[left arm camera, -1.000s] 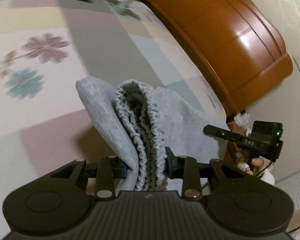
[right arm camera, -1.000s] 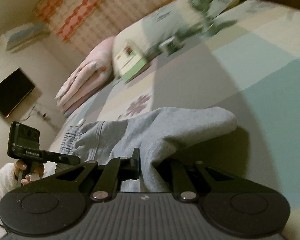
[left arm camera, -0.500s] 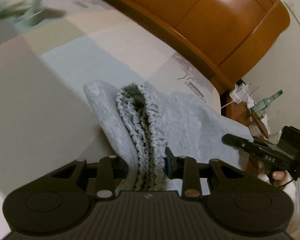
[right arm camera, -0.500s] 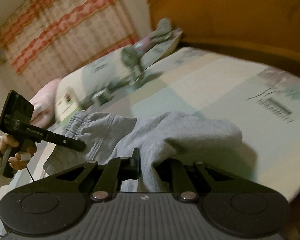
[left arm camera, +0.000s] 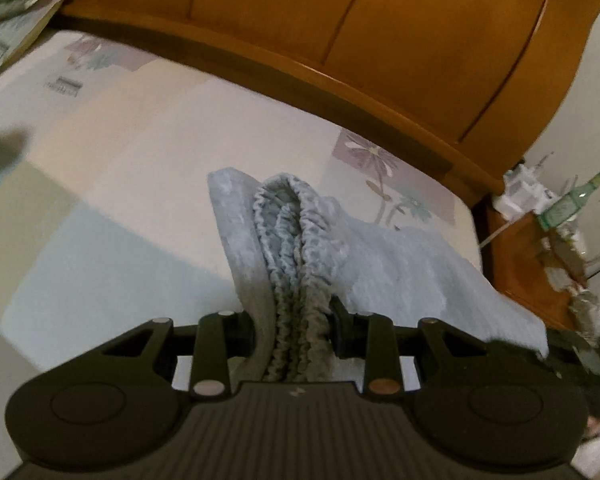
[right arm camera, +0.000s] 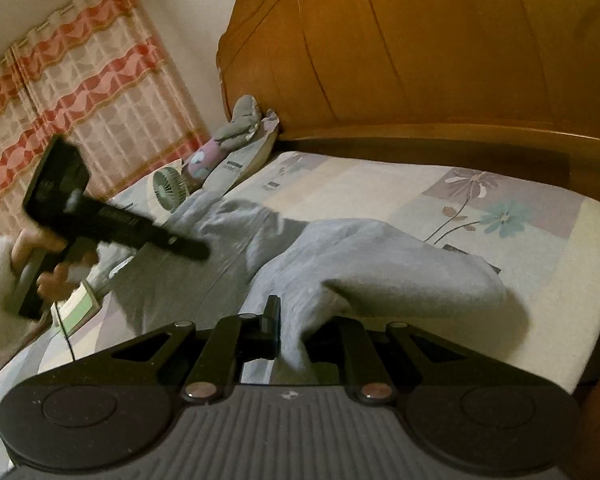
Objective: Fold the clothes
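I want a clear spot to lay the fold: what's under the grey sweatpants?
Under the grey sweatpants lies the patchwork floral bedsheet. Whatever sits beneath the fabric itself is covered. Both the left gripper and right gripper clamp them.

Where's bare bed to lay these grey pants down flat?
Bare sheet lies between the grey pants and the wooden headboard, and left of the waistband held by the left gripper. Crowded: pillow and small fan at the far corner, and the cluttered nightstand beside the bed.
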Demonstrator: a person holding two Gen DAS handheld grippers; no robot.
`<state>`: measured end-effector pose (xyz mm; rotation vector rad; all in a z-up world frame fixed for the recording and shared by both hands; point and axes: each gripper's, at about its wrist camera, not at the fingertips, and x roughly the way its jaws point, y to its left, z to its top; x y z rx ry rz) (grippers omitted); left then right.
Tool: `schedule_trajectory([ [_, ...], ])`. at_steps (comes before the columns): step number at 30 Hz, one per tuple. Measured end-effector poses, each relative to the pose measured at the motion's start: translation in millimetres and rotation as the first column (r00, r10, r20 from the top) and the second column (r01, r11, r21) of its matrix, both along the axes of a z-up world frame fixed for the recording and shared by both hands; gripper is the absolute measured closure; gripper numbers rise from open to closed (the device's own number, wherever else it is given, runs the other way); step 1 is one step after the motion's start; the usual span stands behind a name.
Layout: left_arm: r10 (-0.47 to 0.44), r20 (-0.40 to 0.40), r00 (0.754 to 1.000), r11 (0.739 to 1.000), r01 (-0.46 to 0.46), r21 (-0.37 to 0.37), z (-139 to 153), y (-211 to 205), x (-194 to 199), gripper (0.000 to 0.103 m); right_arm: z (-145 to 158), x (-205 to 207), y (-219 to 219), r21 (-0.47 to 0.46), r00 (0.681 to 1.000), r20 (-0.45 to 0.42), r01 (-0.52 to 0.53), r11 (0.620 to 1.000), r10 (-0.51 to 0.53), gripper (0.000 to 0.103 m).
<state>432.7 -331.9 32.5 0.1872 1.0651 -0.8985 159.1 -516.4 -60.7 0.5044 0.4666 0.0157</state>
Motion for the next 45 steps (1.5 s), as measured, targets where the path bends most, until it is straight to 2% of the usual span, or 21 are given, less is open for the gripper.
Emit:
schedule_trajectory([
  [7,-0.052,0.06,0.997,0.996,0.047,0.075,7.4,-39.0,34.0,0.072,-11.9,17.1,0.2,-0.006,1.0,0.016,0.023,1.0,-0.023,0.09],
  [11,-0.076,0.076,0.994,0.994,0.07,0.086,5.7,-54.4,45.2,0.072,-22.1,20.1,-1.3,0.02,0.999,0.008,0.039,0.999,-0.039,0.09],
  [19,-0.099,0.052,0.994,0.987,0.091,0.129,-16.4,-73.3,56.7,0.07,-36.9,20.9,-3.8,0.053,0.999,-0.024,0.045,0.998,-0.044,0.09],
  [25,-0.08,0.046,0.996,0.99,0.074,0.123,-22.9,-71.9,66.9,0.068,-38.0,17.2,-2.6,0.063,0.999,-0.025,0.044,0.997,-0.043,0.09],
  [29,-0.042,0.052,0.998,0.992,0.035,0.12,-21.7,-68.8,74.0,0.061,-36.7,14.4,-2.4,0.074,0.999,-0.026,0.045,0.996,-0.043,0.09],
  [32,-0.002,0.113,0.994,0.992,-0.012,0.123,-14.5,-63.6,76.3,0.059,-36.7,12.9,-2.0,0.085,0.999,-0.025,0.045,0.995,-0.043,0.09],
  [34,0.043,0.158,0.987,0.994,-0.058,0.09,-3.3,-55.6,79.4,0.057,-37.7,12.6,-2.2,0.092,0.999,-0.027,0.045,0.995,-0.043,0.09],
  [36,0.091,0.161,0.983,0.994,-0.1,0.052,5.9,-48.4,82.0,0.051,-38.7,12.9,-2.8,0.105,0.999,-0.03,0.042,0.994,-0.039,0.09],
  [38,0.095,0.154,0.983,0.994,-0.102,0.04,8.2,-43.3,74.1,0.046,-40.0,13.0,-5.0,0.138,0.999,-0.039,0.037,0.99,-0.032,0.08],
  [40,0.038,0.16,0.986,0.998,-0.047,0.052,4.0,-41.9,53.1,0.043,-42.2,11.5,-9.6,0.199,0.999,-0.048,0.032,0.979,-0.023,0.073],
  [42,-0.018,0.165,0.986,0.998,0.008,0.064,-0.3,-40.1,32.2,0.04,-44.6,8.2,-15.4,0.269,0.998,-0.06,0.022,0.963,-0.006,0.059],
  [43,-0.041,0.163,0.986,0.997,0.031,0.065,-2.9,-37.2,21.0,0.039,-45.7,5.8,-18.5,0.307,0.998,-0.069,0.015,0.952,0.006,0.048],
  [45,-0.078,0.149,0.986,0.996,0.072,0.046,-11.1,-27.0,-5.0,0.038,-51.0,-2.8,-24.5,0.383,0.996,-0.083,0.009,0.924,0.025,0.039],
])
